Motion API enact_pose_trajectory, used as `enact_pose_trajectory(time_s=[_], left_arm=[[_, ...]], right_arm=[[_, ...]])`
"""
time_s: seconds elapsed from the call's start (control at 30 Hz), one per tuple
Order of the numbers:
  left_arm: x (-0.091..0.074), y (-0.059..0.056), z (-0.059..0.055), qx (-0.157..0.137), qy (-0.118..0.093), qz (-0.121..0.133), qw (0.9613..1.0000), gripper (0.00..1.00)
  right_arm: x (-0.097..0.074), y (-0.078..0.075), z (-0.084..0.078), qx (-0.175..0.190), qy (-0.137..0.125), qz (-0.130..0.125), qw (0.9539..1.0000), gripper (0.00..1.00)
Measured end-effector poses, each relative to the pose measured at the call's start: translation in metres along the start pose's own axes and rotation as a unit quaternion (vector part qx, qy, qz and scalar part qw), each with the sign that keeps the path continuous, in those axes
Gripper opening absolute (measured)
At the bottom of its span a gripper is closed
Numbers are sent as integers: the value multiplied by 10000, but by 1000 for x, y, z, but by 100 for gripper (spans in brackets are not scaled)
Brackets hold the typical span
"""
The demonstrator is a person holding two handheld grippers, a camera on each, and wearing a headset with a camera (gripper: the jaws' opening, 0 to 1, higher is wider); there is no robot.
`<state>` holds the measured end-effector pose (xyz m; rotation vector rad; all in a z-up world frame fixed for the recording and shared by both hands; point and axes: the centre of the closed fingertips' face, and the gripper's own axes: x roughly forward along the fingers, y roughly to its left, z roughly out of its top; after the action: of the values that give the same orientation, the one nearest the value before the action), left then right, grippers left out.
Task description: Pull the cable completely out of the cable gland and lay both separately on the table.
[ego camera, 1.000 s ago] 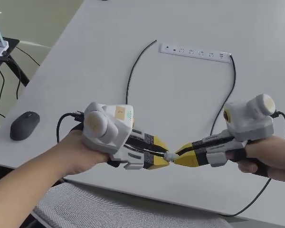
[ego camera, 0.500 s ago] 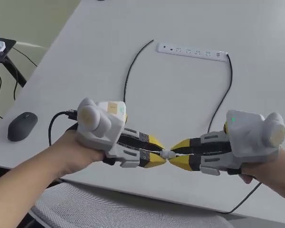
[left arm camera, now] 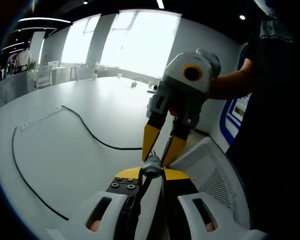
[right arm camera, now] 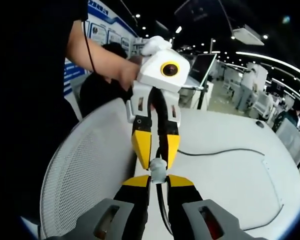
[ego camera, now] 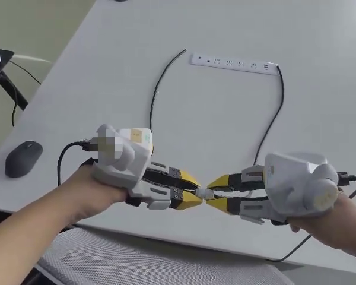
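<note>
One cable gland (ego camera: 205,193) sits pinched in the jaws of the left gripper (ego camera: 197,196). Just beside it, the jaws of the right gripper (ego camera: 212,196) pinch one cable (right arm camera: 162,202).

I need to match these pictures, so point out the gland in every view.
Head view: gland below centre, where the jaw tips meet.
Left gripper view: gland just below centre, at its own jaw tips.
Right gripper view: gland below centre, between the jaw tips.
Shared landmark: chair below the gland in the head view, chair right of it in the left gripper view, chair left of it in the right gripper view.
</note>
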<state>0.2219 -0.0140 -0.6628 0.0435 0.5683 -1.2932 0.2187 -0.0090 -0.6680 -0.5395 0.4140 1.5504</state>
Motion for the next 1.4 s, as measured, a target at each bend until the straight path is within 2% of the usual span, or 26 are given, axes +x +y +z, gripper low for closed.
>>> enact_pose_trajectory(time_s=[0.23, 0.27, 0.37, 0.47, 0.57, 0.73, 0.8, 0.87, 0.93, 0.97, 1.0, 1.07, 1.1, 1.17, 1.23, 1.27, 1.3, 1.33, 1.4], left_arm=[[-1, -3, 3, 92, -35, 26, 9999, 15], [-1, -3, 3, 93, -61, 21, 9999, 15], [-1, -3, 4, 109, -98, 43, 9999, 15], [-2, -2, 3, 112, -116, 76, 9998, 15], [-4, -3, 2, 134, -122, 96, 9998, 15], [-8, -1, 1, 122, -140, 157, 9997, 15], [-10, -1, 3, 125, -187, 195, 9996, 15], [-12, -1, 5, 110, -233, 201, 9995, 15], [-14, -1, 8, 102, -262, 240, 9993, 15], [-16, -1, 10, 95, -301, 259, 9992, 15], [-17, -2, 11, 75, -322, 263, 9991, 15], [-18, -2, 13, 58, -347, 283, 9990, 15], [-18, -2, 14, 53, -347, 285, 9990, 15], [-19, -3, 15, 56, -339, 294, 9990, 15], [-19, -3, 16, 51, -332, 311, 9989, 15], [-19, -2, 17, 46, -329, 318, 9989, 15], [-19, -2, 17, 23, -326, 322, 9989, 15], [-19, -1, 18, 9, -326, 348, 9989, 15], [-19, 0, 19, 8, -348, 354, 9988, 15]], right_arm=[[-2, 2, 4, 107, 22, -6, 9999, 8], [-3, 2, 5, 254, 35, 23, 9997, 9], [-4, 1, 7, 312, 32, 33, 9995, 10], [-7, -1, 13, 496, -9, 40, 9988, 17], [-11, -2, 16, 482, -3, 45, 9988, 17], [-17, -4, 18, 527, 246, 10, 9983, 23], [-23, -8, 26, 469, 340, -122, 9982, 23], [-30, -15, 31, 153, 509, -303, 9981, 23], [-32, -16, 34, 161, 550, -385, 9976, 24], [-31, -16, 33, 163, 558, -377, 9976, 24], [-28, -15, 25, 144, 675, -383, 9969, 24], [-25, -19, 6, -96, 1095, -512, 9926, 19], [-24, -22, 0, -157, 1170, -599, 9912, 15], [-20, -20, -2, -42, 1101, -580, 9922, 15], [-18, -20, -3, 140, 1038, -698, 9921, 21], [-17, -18, -3, 74, 1020, -760, 9918, 21], [-17, -21, -3, -52, 1030, -902, 9906, 16], [-17, -20, -3, -20, 1004, -983, 9901, 13], [-14, -17, -4, 85, 943, -1028, 9902, 12]])
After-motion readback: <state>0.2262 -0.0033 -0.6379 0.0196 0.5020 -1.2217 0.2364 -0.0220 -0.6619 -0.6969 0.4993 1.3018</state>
